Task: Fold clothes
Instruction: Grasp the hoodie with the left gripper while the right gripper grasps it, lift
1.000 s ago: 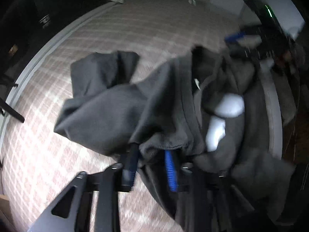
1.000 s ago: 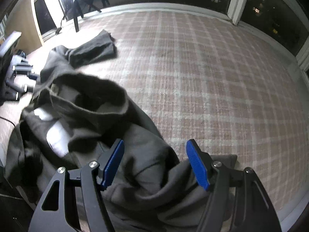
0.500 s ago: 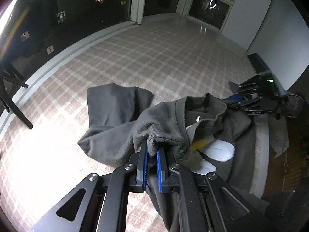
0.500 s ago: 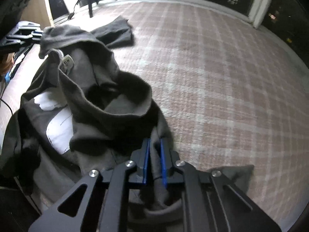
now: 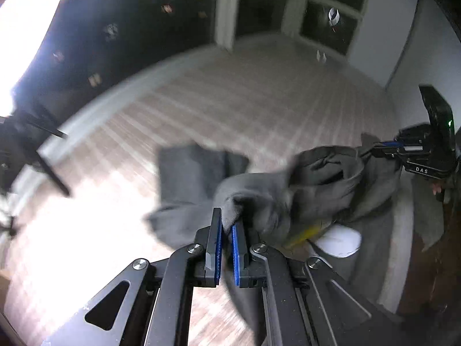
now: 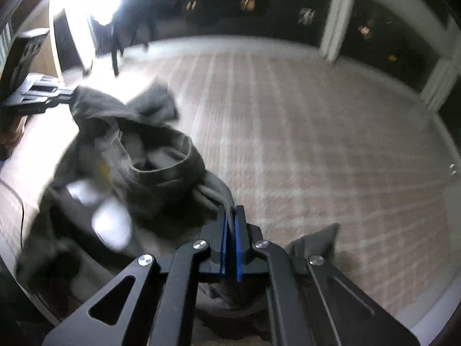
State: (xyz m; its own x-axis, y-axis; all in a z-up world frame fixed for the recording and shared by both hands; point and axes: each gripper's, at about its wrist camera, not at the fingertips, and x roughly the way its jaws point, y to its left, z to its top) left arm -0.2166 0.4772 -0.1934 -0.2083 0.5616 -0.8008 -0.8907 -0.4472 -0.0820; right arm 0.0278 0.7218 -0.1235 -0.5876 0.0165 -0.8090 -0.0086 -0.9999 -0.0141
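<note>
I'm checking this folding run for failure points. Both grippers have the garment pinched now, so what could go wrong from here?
1. The left gripper clamps only a thin edge of the dark grey fabric garment; a pull may slip it free.
2. The right gripper also pinches a narrow strip, while the garment is bunched between them, so it may spread crooked.
3. Part of the cloth hangs over the edge of the plaid-covered surface and could drag the rest down.

plaid bed [image 6: 317, 144] open beyond, sweatshirt [image 6: 161, 155] bunched left

Matt grey cloth garment [image 5: 265, 199]; woven checked cover [image 6: 317, 144]
</note>
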